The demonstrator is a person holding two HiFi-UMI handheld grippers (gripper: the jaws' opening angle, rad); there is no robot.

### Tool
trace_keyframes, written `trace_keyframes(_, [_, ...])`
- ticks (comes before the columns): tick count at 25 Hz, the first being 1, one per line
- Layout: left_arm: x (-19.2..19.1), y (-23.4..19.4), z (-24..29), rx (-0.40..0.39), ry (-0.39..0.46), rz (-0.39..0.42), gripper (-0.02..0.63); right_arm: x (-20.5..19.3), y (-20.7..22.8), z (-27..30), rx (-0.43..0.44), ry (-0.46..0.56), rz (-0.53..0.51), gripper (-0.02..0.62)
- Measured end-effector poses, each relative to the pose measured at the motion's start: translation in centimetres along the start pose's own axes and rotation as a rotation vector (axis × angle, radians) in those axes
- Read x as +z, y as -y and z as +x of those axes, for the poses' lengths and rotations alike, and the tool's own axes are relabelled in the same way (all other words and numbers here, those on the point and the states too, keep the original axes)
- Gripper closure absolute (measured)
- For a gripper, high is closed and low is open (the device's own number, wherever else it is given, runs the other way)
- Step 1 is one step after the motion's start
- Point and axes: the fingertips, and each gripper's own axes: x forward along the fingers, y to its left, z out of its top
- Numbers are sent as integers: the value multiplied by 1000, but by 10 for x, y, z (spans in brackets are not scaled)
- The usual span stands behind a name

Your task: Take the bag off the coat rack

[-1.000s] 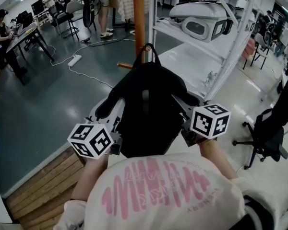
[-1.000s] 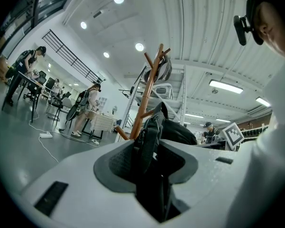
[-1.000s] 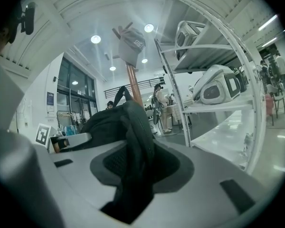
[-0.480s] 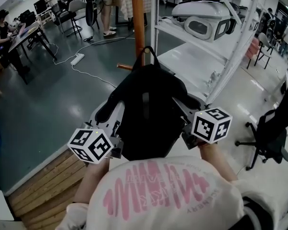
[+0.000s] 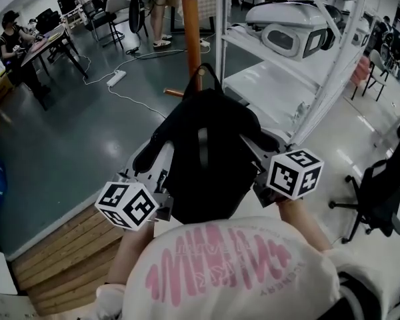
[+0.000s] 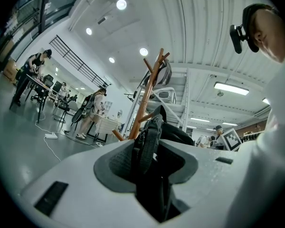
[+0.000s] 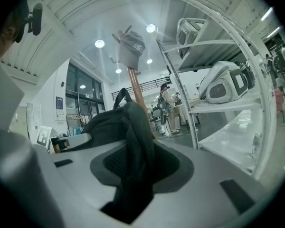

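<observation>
Black bag (image 5: 220,172), same grip as before

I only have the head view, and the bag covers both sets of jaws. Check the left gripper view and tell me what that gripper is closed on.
Observer: The left gripper is shut on a black webbing strap of the bag. The strap stands upright between the pads.
Operator: Now the right one.
Observer: The right gripper is shut on a thick black padded part of the bag. I cannot tell whether it is a strap or a fold.
Operator: Report the top of the coat rack. It is cut off for me.
Observer: A grey cap sits on top of the wooden coat rack.
</observation>
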Motion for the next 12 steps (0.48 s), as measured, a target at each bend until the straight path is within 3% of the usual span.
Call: trace_keyframes(12, [6,26,-30,68,37,-5,476,9,-18,-20,79,-20,-24,463])
